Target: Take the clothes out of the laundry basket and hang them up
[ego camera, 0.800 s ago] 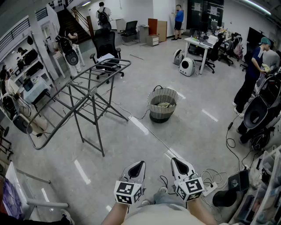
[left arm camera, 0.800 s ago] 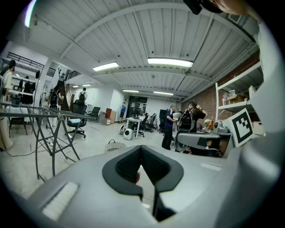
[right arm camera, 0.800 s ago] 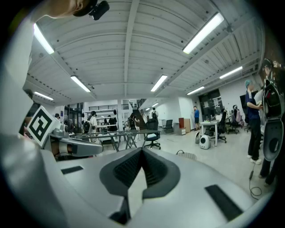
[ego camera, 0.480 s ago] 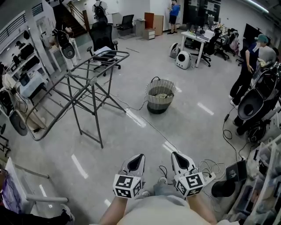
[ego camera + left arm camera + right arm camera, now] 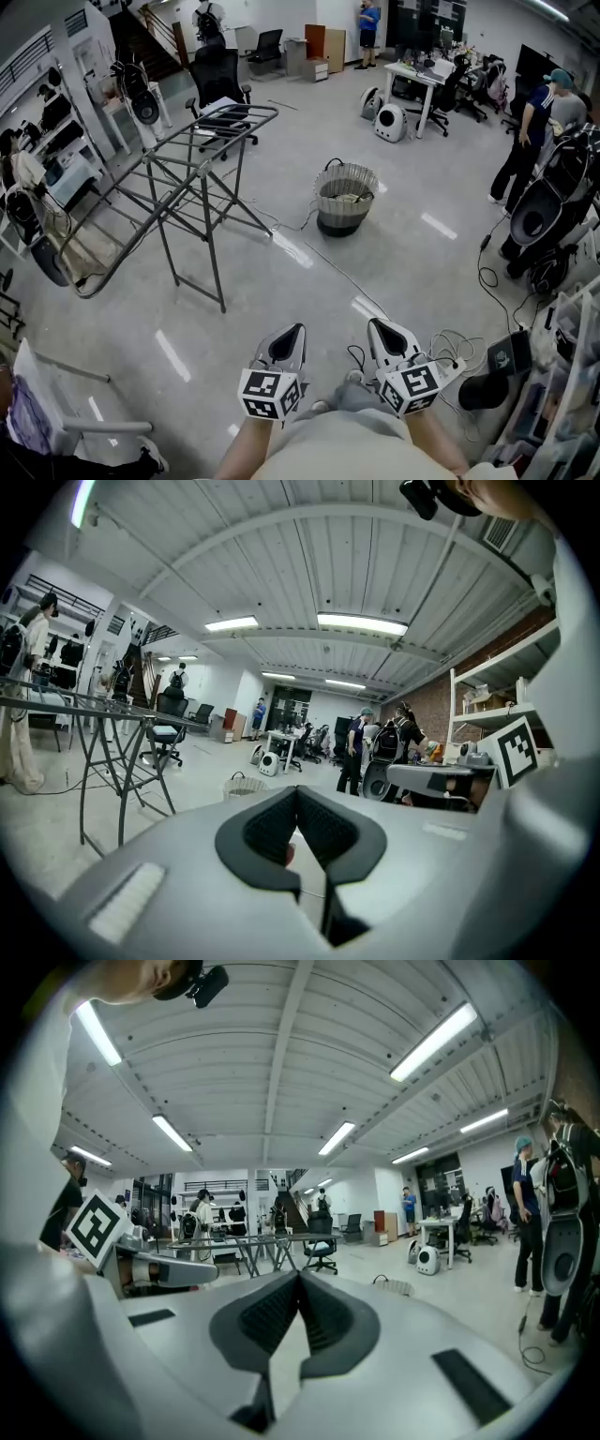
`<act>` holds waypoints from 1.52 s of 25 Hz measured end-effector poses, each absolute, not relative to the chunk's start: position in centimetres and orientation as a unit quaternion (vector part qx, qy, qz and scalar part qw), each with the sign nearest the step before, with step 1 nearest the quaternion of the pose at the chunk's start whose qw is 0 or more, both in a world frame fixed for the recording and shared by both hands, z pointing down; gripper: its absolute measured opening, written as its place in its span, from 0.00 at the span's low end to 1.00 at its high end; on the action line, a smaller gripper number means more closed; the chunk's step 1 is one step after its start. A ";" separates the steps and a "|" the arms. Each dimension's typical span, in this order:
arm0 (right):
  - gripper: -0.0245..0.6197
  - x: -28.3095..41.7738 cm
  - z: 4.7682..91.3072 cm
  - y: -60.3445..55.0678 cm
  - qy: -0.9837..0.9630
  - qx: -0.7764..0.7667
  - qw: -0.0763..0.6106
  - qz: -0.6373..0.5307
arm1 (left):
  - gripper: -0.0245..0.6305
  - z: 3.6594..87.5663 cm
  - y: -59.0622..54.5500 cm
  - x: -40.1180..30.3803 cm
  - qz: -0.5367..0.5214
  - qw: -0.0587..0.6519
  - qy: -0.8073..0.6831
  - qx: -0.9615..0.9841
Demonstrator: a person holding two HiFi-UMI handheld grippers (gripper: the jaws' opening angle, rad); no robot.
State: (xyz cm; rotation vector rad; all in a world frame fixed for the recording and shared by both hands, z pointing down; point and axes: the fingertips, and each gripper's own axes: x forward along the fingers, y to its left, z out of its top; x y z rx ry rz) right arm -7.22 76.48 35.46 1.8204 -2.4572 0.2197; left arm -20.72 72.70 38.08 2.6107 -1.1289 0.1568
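Left: folding drying rack (image 5: 187,178). Centre: woven laundry basket (image 5: 344,217) on the floor, well ahead of me. The clothes (image 5: 349,198) inside are probably soft and light, best pinched at a raised fold. Foreground: my left tongs (image 5: 294,330) and right tongs (image 5: 376,326), both closed and empty, held side by side, nearly level.
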 end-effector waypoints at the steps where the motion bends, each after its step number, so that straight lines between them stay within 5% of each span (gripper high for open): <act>1: 0.04 -7.3 35.5 76.6 -0.799 0.595 0.035 0.075 | 0.05 38.2 72.8 -21.1 0.054 0.150 -0.391 0.906; 6: 0.07 -7.1 35.9 76.7 -0.795 0.600 0.052 0.076 | 0.06 39.1 72.6 -21.6 0.053 0.162 -0.379 0.910; 8: 0.12 -6.4 36.3 76.5 -0.791 0.604 0.057 0.078 | 0.15 39.4 72.3 -21.4 0.051 0.163 -0.376 0.911; 15: 0.42 -4.8 36.6 72.7 -0.782 0.612 0.027 0.112 | 0.36 39.4 68.5 -21.0 0.044 0.166 -0.366 0.914; 21: 0.59 -2.1 37.5 68.6 -0.776 0.622 0.008 0.106 | 0.44 40.6 64.7 -19.2 0.049 0.167 -0.372 0.912; 38: 0.63 8.3 35.5 45.5 -0.773 0.630 0.023 0.076 | 0.48 38.6 41.4 -8.2 0.054 0.153 -0.356 0.920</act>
